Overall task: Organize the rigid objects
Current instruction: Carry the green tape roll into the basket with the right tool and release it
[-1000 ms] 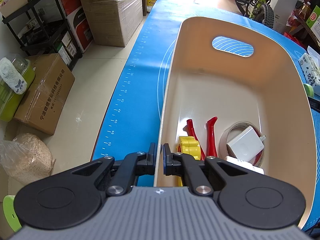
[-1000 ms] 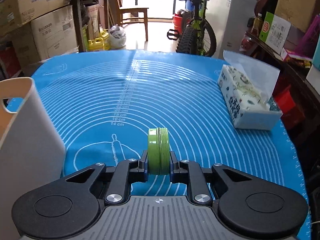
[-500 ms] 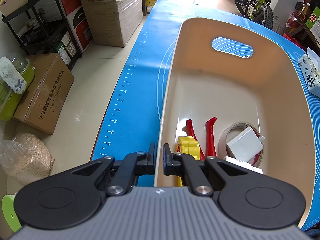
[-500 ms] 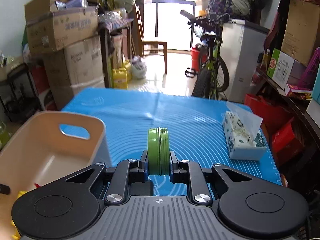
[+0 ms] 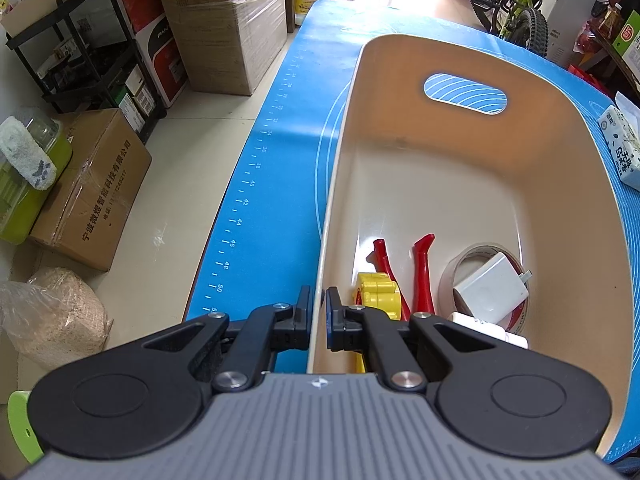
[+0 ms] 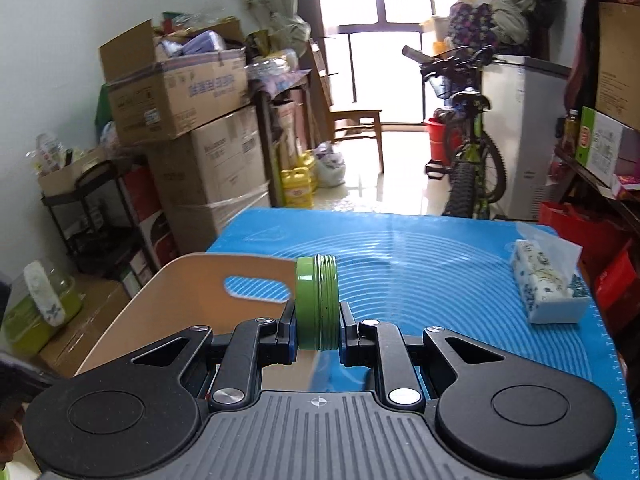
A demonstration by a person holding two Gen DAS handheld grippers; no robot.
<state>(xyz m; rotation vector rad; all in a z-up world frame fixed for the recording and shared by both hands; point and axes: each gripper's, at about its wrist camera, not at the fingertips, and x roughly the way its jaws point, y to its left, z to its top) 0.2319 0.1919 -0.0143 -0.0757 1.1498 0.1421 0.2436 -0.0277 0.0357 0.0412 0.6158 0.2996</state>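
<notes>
A beige bin [image 5: 560, 216] stands on the blue mat [image 5: 272, 184]. My left gripper [image 5: 318, 312] is shut on the bin's near left rim. Inside lie red-handled pliers [image 5: 420, 268], a yellow toy [image 5: 378, 294], a tape roll [image 5: 460, 264] and a white charger [image 5: 490, 284]. My right gripper [image 6: 318, 324] is shut on a green round tin [image 6: 316, 300], held on edge in the air above the mat [image 6: 420, 276], beside the bin's far end [image 6: 192, 300].
A tissue pack [image 6: 548, 284] lies on the mat's right side and also shows in the left wrist view [image 5: 622, 148]. Cardboard boxes [image 5: 92, 188], a black shelf [image 5: 80, 60] and a bicycle [image 6: 468, 152] stand around the table.
My right gripper has risen with the green tin and swung left toward the bin. My left gripper has kept its hold on the bin's rim.
</notes>
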